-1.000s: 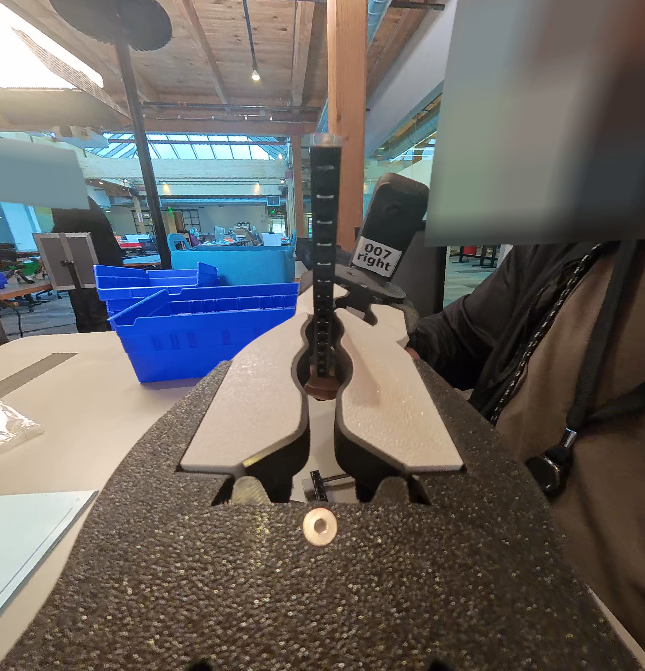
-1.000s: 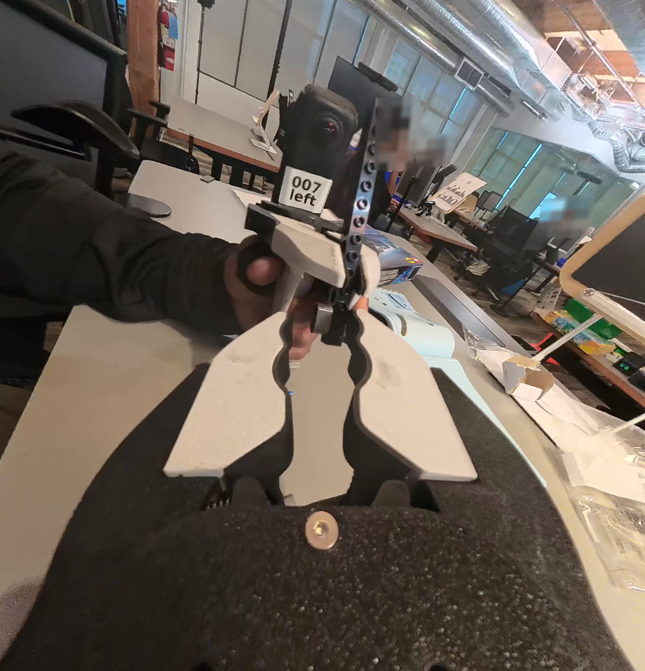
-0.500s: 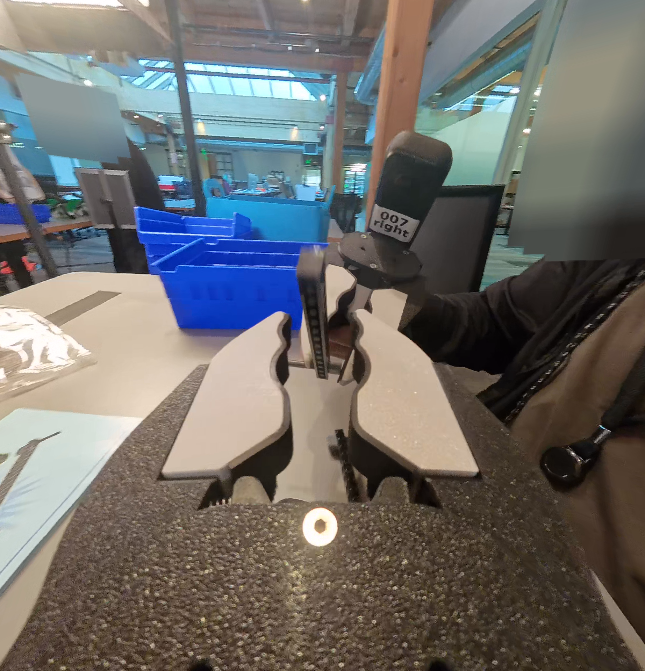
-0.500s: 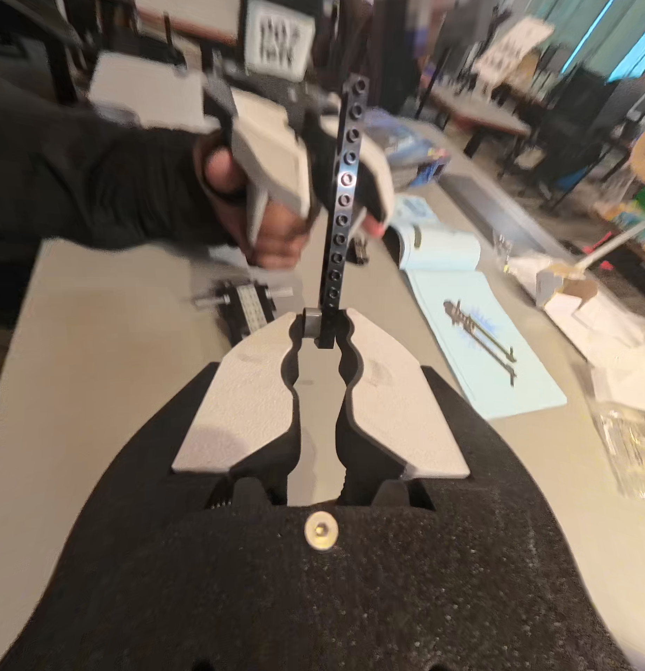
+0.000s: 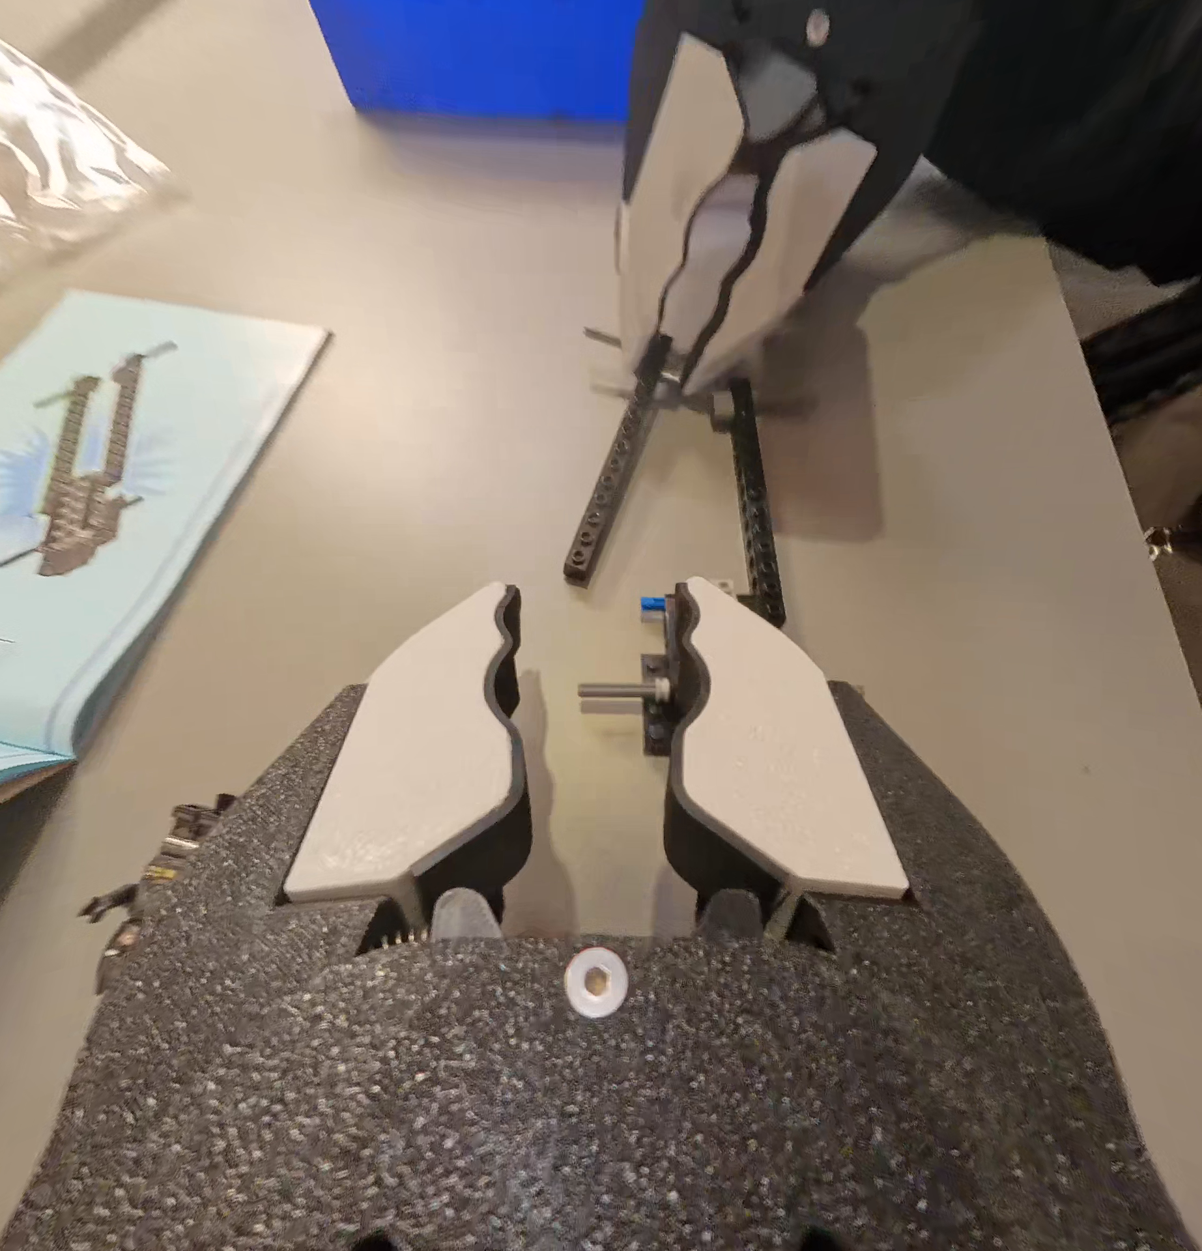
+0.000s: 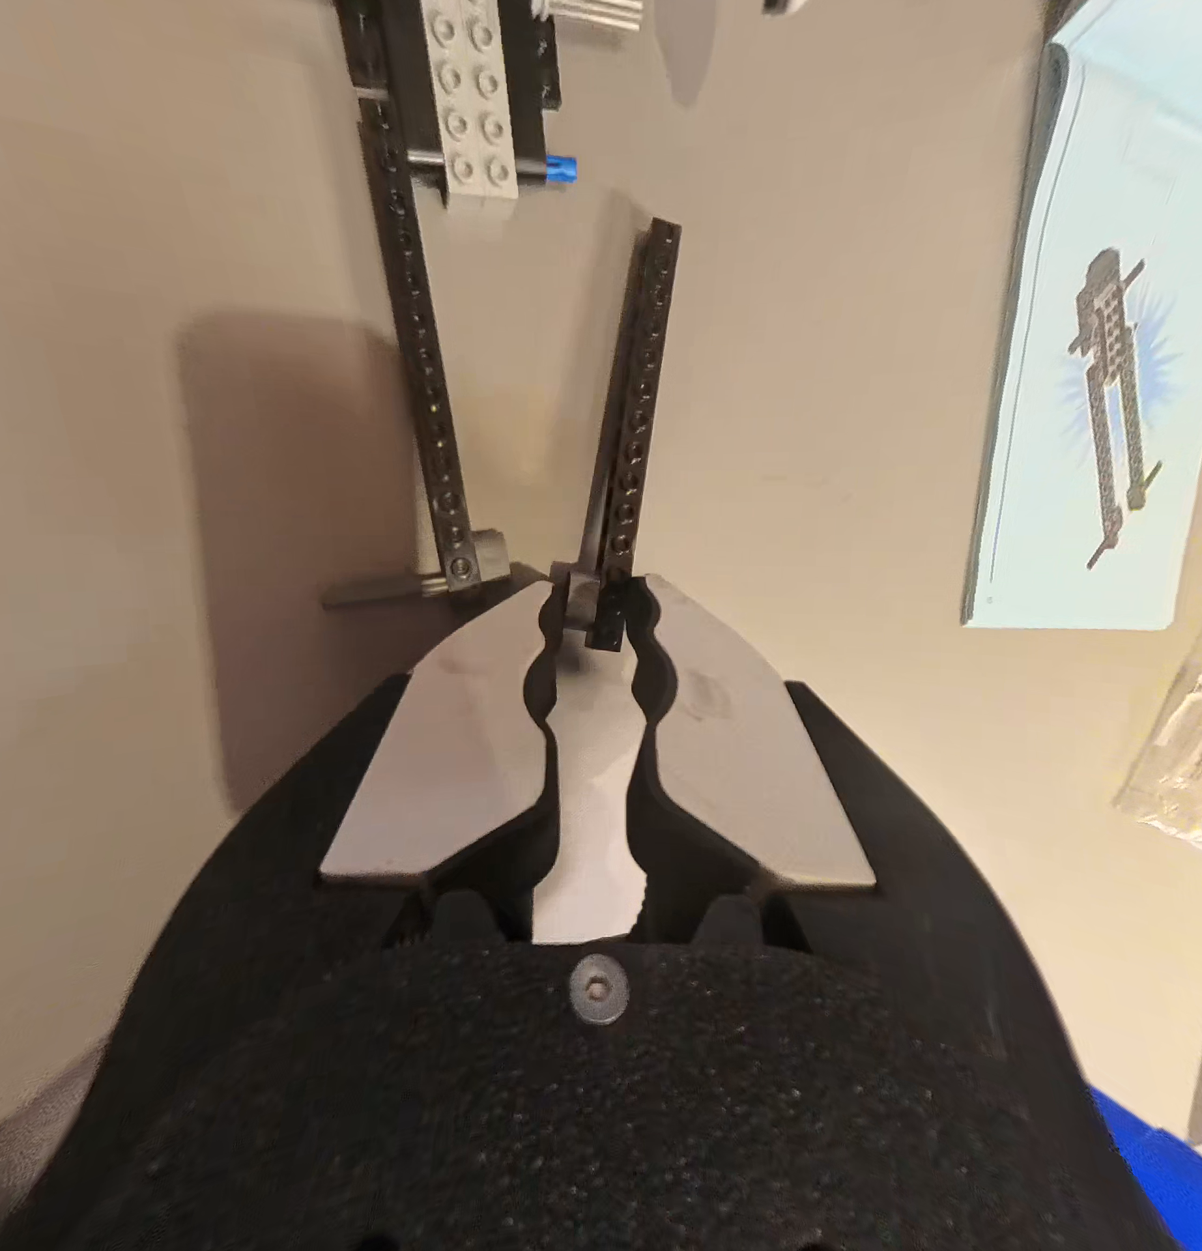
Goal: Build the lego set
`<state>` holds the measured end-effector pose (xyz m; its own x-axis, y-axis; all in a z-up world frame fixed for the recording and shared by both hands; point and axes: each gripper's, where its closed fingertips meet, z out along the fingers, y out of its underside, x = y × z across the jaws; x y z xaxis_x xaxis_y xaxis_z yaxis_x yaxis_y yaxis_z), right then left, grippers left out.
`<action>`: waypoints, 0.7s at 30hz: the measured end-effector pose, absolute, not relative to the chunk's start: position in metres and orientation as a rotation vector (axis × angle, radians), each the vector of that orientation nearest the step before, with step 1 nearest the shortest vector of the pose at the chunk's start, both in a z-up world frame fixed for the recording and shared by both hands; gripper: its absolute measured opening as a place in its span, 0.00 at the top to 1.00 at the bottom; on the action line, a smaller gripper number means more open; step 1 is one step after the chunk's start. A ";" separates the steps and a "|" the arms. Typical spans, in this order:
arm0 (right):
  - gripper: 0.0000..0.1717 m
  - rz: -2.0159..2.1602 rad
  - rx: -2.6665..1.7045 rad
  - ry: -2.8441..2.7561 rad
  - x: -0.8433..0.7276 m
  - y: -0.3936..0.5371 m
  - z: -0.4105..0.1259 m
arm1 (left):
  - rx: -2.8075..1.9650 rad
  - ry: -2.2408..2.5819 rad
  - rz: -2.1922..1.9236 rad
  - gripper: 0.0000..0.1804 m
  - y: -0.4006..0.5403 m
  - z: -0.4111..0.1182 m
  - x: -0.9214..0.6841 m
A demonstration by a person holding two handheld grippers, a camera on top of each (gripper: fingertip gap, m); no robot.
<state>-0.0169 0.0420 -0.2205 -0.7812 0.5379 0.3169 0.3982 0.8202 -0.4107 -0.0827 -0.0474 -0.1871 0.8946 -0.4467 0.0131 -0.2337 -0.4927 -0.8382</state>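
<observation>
My right gripper (image 6: 601, 585) is shut on the near end of a long black holed beam (image 6: 642, 406), where a small grey connector (image 6: 577, 599) sits. The beam points away over the table. In the left wrist view the right gripper (image 5: 665, 379) comes down from above, and the beam (image 5: 611, 474) slants toward my left gripper (image 5: 596, 590). My left gripper is open and empty, low over the table. A second black beam (image 6: 425, 352) lies beside the held one and joins a brick assembly with a light grey plate (image 6: 473, 101). Its grey axle (image 5: 618, 690) and blue pin (image 5: 651, 601) show by my left gripper's right finger.
A light blue instruction booklet (image 5: 110, 474) lies open on the beige table (image 5: 415, 406); it also shows in the right wrist view (image 6: 1126, 338). A blue bin (image 5: 483, 61) stands at the back. A clear plastic bag (image 5: 43, 169) lies at the far left. A person's dark sleeve (image 5: 1092, 101) is at top right. About 12 centimeters separates my left fingertips from my right.
My left gripper let go of the black beam, opened wide and tipped down toward the table. My right gripper closed on the beam's end and carried it down beside the assembly.
</observation>
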 end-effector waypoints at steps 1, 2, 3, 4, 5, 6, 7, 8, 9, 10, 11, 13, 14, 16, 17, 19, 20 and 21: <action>0.90 0.438 -0.677 -2.582 -0.018 0.042 -0.220 | -2.125 0.499 -0.293 0.76 -0.049 -0.190 -0.081; 0.90 0.421 -0.652 -2.582 -0.020 0.043 -0.219 | -2.140 0.505 -0.303 0.76 -0.051 -0.193 -0.079; 0.90 0.405 -0.637 -2.585 -0.020 0.044 -0.219 | -2.150 0.514 -0.323 0.76 -0.053 -0.193 -0.077; 0.90 0.397 -0.636 -2.592 -0.020 0.045 -0.218 | -2.154 0.522 -0.347 0.76 -0.056 -0.193 -0.074; 0.89 0.398 -0.638 -2.596 -0.020 0.046 -0.217 | -2.152 0.526 -0.366 0.76 -0.058 -0.192 -0.071; 0.89 0.409 -0.639 -2.594 -0.020 0.046 -0.216 | -2.150 0.529 -0.380 0.76 -0.060 -0.191 -0.069; 0.89 0.425 -0.644 -2.591 -0.020 0.046 -0.213 | -2.149 0.535 -0.392 0.76 -0.062 -0.190 -0.066; 0.89 0.444 -0.651 -2.586 -0.020 0.045 -0.211 | -2.155 0.544 -0.400 0.76 -0.063 -0.190 -0.063; 0.89 0.466 -0.661 -2.580 -0.020 0.044 -0.209 | -2.166 0.553 -0.400 0.76 -0.064 -0.191 -0.061; 0.88 0.489 -0.673 -2.577 -0.020 0.043 -0.207 | -2.180 0.563 -0.400 0.75 -0.065 -0.192 -0.058; 0.87 0.508 -0.687 -2.574 -0.020 0.043 -0.205 | -2.196 0.573 -0.403 0.75 -0.065 -0.194 -0.055; 0.85 0.524 -0.713 -2.564 -0.021 0.043 -0.203 | -2.237 0.581 -0.384 0.73 -0.065 -0.197 -0.051; 0.85 0.527 -0.723 -2.556 -0.022 0.044 -0.203 | -2.269 0.585 -0.354 0.73 -0.064 -0.200 -0.052; 0.85 0.552 -0.745 -2.536 -0.025 0.042 -0.200 | -2.330 0.615 -0.288 0.73 -0.064 -0.204 -0.051; 0.85 0.568 -0.753 -2.535 -0.027 0.040 -0.199 | -2.360 0.638 -0.270 0.73 -0.065 -0.206 -0.049; 0.85 0.595 -0.751 -2.546 -0.030 0.032 -0.197 | -2.416 0.676 -0.230 0.73 -0.066 -0.210 -0.047; 0.84 0.604 -0.736 -2.559 -0.032 0.027 -0.196 | -2.445 0.691 -0.209 0.73 -0.066 -0.212 -0.046; 0.84 0.615 -0.718 -2.572 -0.033 0.023 -0.195 | -2.474 0.704 -0.178 0.74 -0.067 -0.214 -0.047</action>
